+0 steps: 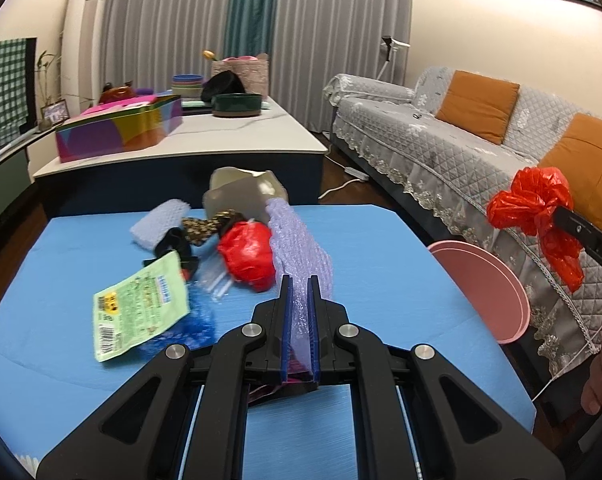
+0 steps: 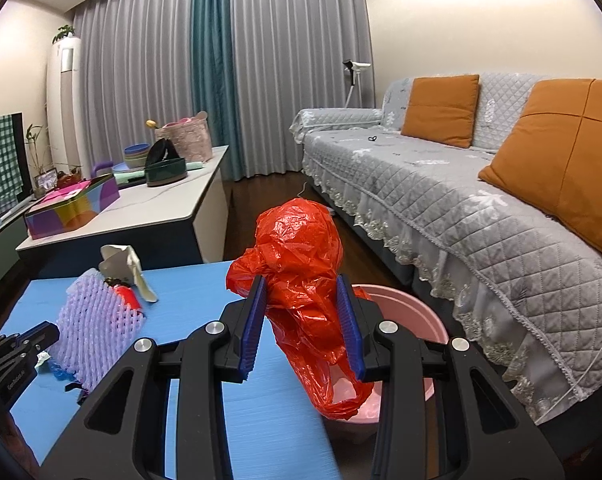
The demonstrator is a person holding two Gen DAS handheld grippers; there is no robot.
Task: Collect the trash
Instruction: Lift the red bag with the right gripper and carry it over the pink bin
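Note:
My left gripper (image 1: 299, 280) is shut on a purple foam net sleeve (image 1: 301, 248), lifted over the blue table (image 1: 381, 260); the sleeve also shows in the right wrist view (image 2: 97, 320). My right gripper (image 2: 303, 300) holds a crumpled red plastic bag (image 2: 301, 264) between its jaws, over the pink bin (image 2: 417, 320); the bag hangs down into the bin's mouth. The held bag also shows in the left wrist view (image 1: 537, 208), above the pink bin (image 1: 485, 284). A second red bag (image 1: 247, 254), a green wrapper (image 1: 141, 308), blue netting (image 1: 199, 322) and a grey cup (image 1: 241, 192) lie on the table.
A grey sofa (image 2: 441, 184) with orange cushions runs along the right. A white-topped table (image 1: 221, 132) with a colourful box (image 1: 121, 130) and bowls stands behind. A pale foam piece (image 1: 159, 222) and dark scraps lie in the trash pile.

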